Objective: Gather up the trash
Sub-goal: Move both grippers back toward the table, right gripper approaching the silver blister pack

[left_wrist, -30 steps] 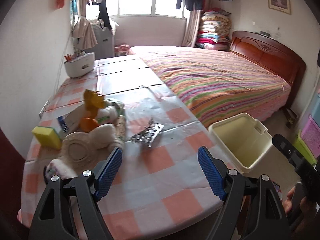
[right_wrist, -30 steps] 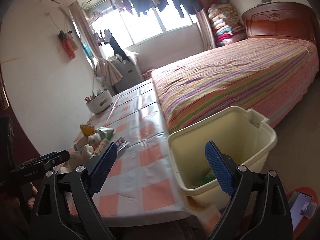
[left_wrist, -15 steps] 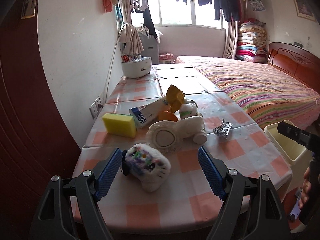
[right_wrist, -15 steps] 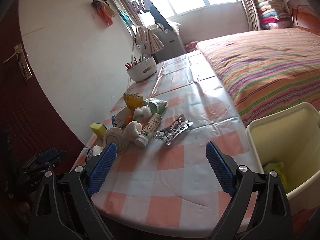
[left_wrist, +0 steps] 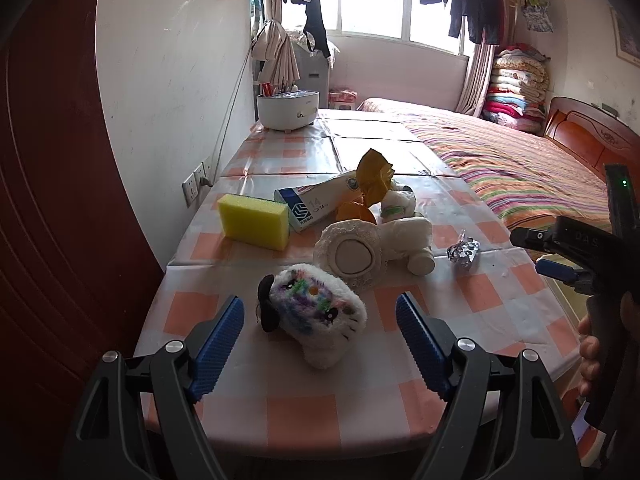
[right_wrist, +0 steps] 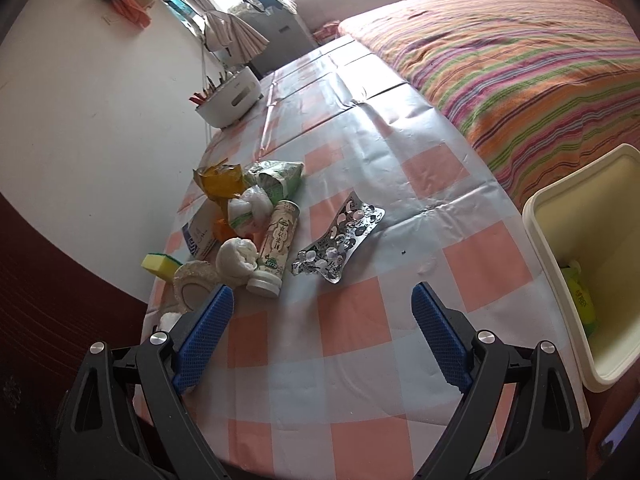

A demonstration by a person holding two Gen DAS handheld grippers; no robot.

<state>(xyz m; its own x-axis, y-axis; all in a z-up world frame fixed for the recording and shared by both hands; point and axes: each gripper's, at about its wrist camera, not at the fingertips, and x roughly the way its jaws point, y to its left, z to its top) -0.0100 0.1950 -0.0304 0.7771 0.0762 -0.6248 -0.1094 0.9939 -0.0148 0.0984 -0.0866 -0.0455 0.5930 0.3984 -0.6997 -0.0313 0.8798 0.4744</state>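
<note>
A cluster of trash lies on the checked tablecloth: a silver blister pack (right_wrist: 339,240) (left_wrist: 463,253), a white tube (right_wrist: 277,246), crumpled tissue (right_wrist: 237,258), a yellow wrapper (right_wrist: 219,182) (left_wrist: 374,178), a green packet (right_wrist: 278,178). A cream bin (right_wrist: 592,264) stands at the table's right side with green trash inside. My right gripper (right_wrist: 320,338) is open and empty above the table's front, short of the blister pack. My left gripper (left_wrist: 320,346) is open and empty at the table's near end, around a fluffy white toy (left_wrist: 314,312) without touching it.
A yellow sponge (left_wrist: 254,221), a blue-white box (left_wrist: 316,205) and a round white lace object (left_wrist: 352,254) sit by the trash. A white pot (left_wrist: 287,110) stands far back. The wall runs left, a striped bed (right_wrist: 520,48) right.
Both grippers swung left from the bin side toward the table. The left one backed to the table's near end over the fluffy toy; the right one closed in over the blister pack area.
</note>
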